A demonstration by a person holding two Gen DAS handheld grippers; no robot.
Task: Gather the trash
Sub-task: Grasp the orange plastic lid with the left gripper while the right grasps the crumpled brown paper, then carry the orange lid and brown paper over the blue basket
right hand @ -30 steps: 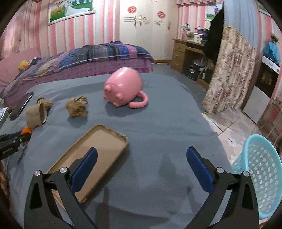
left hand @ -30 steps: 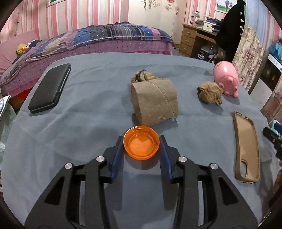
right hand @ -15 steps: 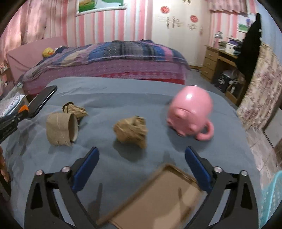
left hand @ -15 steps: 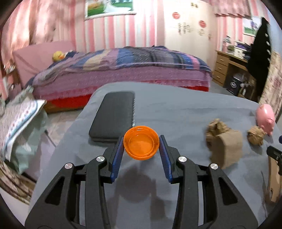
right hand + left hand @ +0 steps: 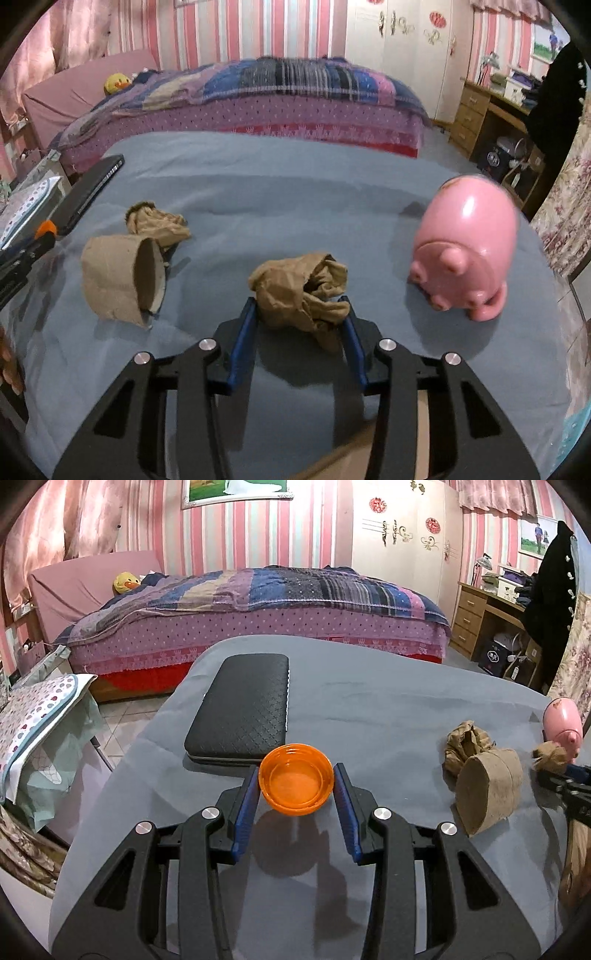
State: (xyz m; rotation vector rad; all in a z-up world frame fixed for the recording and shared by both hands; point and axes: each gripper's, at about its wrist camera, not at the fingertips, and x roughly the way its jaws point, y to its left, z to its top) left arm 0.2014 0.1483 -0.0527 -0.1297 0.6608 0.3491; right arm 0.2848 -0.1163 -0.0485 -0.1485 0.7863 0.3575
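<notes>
We've got the orange cap (image 5: 296, 785) pinched in our left gripper (image 5: 296, 790) above the bench (image 5: 388, 709) — light, stiff, a rim hold suits it. Our right gripper (image 5: 301, 317) is closing around the crumpled paper wad (image 5: 301, 291) — soft, squishy, best grabbed mid-bulk.

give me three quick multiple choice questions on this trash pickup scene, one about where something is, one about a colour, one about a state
1. Where does the cardboard tube lie?
A. left of the crumpled paper ball
B. right of the pink pig
C. on the bed

2. What colour is the cap?
A. green
B. orange
C. white

3. What is in the left gripper?
A. nothing
B. the black case
C. the cap

Answers: 1 A, in the right wrist view the tube sits left of the ball. 2 B, plainly orange. 3 C, both pads press its sides.
</notes>
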